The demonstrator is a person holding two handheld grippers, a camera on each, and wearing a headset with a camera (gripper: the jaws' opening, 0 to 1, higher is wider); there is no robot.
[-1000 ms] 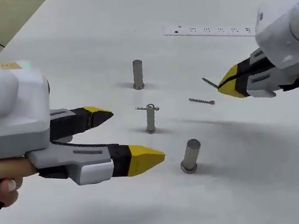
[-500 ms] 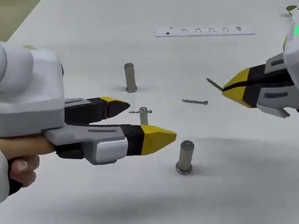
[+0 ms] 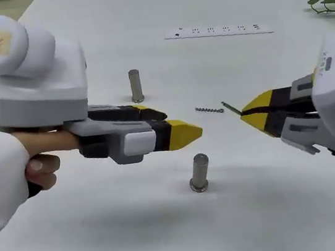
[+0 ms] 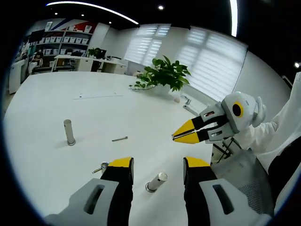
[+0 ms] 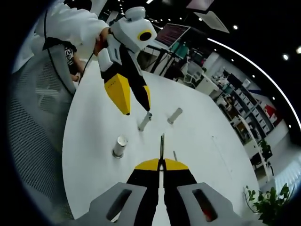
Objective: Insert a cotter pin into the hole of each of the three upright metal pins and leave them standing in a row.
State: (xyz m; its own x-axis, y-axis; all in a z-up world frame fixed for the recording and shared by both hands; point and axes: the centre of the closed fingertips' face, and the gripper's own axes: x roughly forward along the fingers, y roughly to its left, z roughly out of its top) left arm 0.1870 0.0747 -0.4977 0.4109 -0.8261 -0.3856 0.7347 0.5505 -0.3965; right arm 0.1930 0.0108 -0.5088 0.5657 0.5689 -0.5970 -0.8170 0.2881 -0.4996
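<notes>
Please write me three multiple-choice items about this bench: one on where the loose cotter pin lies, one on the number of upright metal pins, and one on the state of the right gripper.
1. Where is the loose cotter pin?
A. Flat on the table
B. In the hole of a pin
C. On top of a pin

2. How many upright metal pins stand in the right gripper view?
A. Two
B. Three
C. Five

3. The right gripper is:
A. open and empty
B. shut on a held cotter pin
C. shut on a metal pin

Answers:
1 A, it lies on the white top.
2 B, three stand beyond the jaws.
3 B, the yellow tips meet around the thin pin.
</notes>
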